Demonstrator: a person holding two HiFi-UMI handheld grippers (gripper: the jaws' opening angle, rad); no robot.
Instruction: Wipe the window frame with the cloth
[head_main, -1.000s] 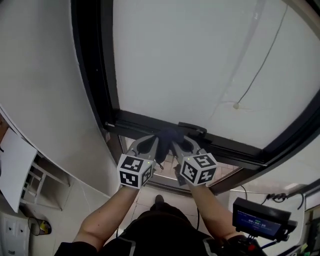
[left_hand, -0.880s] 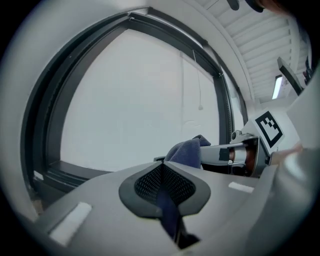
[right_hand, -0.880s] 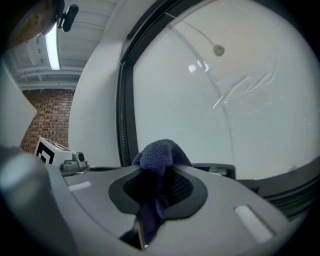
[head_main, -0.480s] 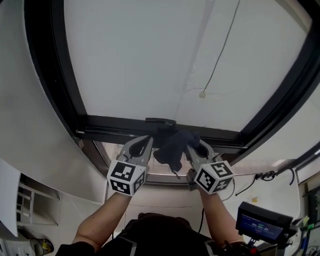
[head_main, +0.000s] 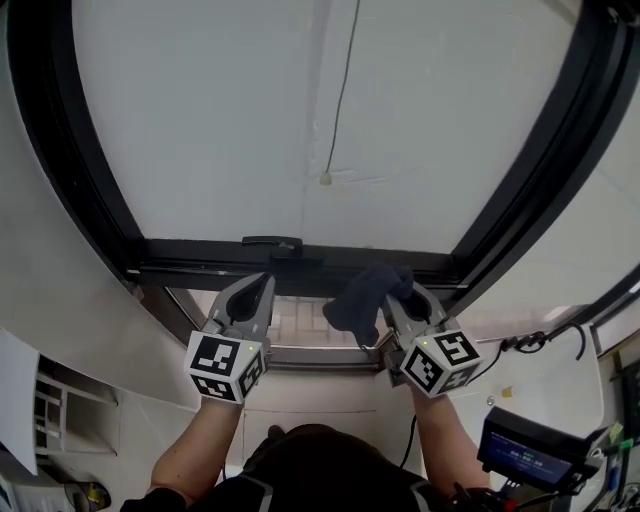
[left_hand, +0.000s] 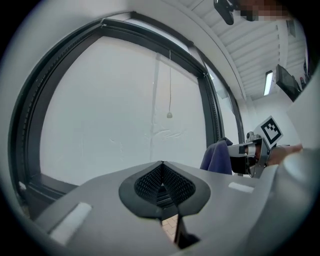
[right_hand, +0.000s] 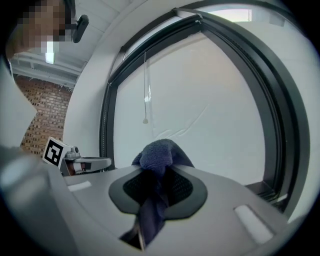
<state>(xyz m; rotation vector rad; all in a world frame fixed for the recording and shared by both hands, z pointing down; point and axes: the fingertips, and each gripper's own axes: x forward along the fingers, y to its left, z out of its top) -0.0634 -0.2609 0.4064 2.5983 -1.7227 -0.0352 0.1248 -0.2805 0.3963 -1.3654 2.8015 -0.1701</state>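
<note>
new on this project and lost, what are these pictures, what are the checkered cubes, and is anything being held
A person holds a two-finger claw tool in each hand, and the checkered cube on each is part of that tool. One picture looks down from a camera on the person's head. The other two come from cameras riding on the tools, each looking along its own claw. The left claw is shut and empty. The right claw is shut on a dark blue cloth, held near the bottom bar of a black window frame.
</note>
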